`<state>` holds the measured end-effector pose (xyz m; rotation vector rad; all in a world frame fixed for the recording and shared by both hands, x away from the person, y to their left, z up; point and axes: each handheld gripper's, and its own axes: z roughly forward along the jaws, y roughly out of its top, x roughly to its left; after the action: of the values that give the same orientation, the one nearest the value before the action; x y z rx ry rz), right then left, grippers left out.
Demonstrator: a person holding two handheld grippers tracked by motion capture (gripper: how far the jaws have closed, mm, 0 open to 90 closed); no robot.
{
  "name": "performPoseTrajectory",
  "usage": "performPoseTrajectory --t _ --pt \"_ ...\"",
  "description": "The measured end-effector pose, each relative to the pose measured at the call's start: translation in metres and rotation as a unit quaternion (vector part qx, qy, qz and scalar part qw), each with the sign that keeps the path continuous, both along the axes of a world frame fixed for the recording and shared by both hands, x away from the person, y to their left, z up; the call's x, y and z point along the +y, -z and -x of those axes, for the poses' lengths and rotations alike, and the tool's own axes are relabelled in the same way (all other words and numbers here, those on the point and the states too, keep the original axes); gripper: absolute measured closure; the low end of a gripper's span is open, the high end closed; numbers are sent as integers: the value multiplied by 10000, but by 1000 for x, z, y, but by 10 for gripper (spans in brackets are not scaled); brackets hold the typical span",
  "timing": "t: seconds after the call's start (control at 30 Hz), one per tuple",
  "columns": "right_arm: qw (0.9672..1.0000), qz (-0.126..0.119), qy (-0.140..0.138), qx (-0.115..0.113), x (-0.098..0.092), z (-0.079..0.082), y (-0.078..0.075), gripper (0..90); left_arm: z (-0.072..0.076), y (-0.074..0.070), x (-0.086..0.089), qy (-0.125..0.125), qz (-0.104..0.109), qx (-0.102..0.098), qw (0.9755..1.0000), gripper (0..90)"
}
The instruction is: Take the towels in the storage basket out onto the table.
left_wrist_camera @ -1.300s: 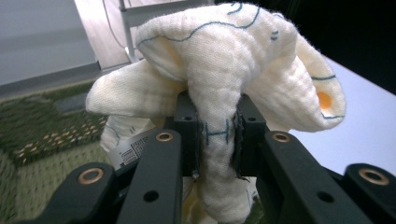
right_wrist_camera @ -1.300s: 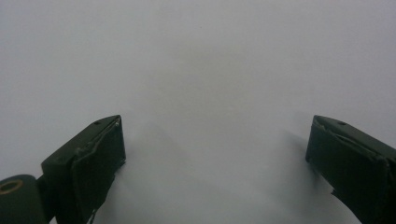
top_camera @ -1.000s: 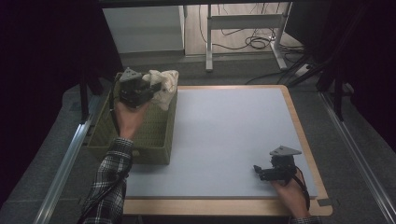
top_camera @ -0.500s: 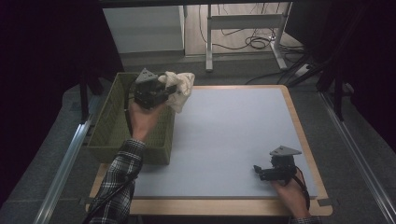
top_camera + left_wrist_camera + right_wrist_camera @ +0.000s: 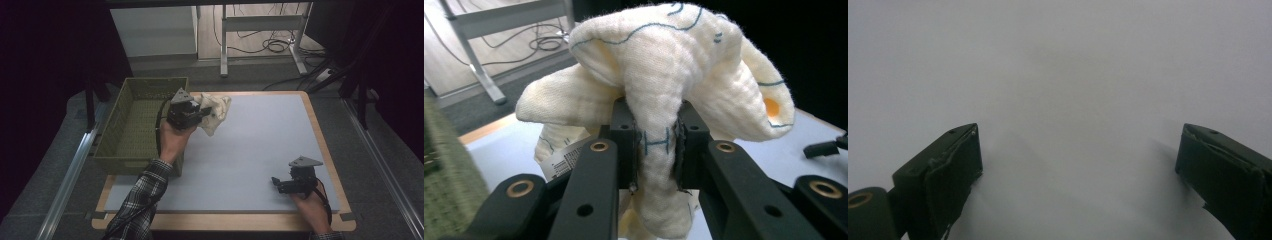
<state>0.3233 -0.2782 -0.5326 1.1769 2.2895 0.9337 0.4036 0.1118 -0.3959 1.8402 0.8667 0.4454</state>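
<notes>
Currently your left gripper [image 5: 655,150] clamps a bunched fold of the cream cloth [image 5: 664,75], which drapes over and ahead of its jaws beside the green basket [image 5: 135,120], presumably for unfolding, while your right gripper [image 5: 1078,165] waits wide open, empty.

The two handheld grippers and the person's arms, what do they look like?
Both tongs are black. The left one and the right one each carry a grey three-cornered plate and trail a dark cable. Brass-coloured rivets stud the left arms. The left sleeve is black-and-white plaid.
</notes>
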Motion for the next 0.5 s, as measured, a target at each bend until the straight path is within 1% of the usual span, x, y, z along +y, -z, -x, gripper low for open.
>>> performPoseTrajectory --t 0.03,0.07,0.13,0.17,0.2,0.23,0.33,0.37,0.4,0.5 --pt "10000 0 0 1 0 0 0 47 3 3 -8 91 11 23 10000 752" --pt "10000 0 0 1 0 0 0 47 3 3 -8 91 11 23 10000 751" --pt "10000 0 1 3 0 0 0 47 6 6 -17 197 40 43 9998 751" --pt "10000 1 1 2 0 0 0 47 10 9 -25 308 41 79 9995 750" --pt "10000 1 1 2 0 0 0 47 10 9 -25 308 41 79 9995 749" --pt "10000 0 3 4 0 0 0 47 11 11 -30 355 34 85 9993 749" --pt "10000 0 2 5 0 0 0 47 17 16 -43 445 -50 80 9990 748" --pt "10000 -1 2 5 0 0 0 47 19 20 -50 508 -136 104 9986 746" --pt "10000 -1 2 5 0 0 0 47 19 20 -50 508 -136 104 9986 745" --pt "10000 -2 2 6 0 0 0 47 22 29 -61 584 -278 138 9978 744"
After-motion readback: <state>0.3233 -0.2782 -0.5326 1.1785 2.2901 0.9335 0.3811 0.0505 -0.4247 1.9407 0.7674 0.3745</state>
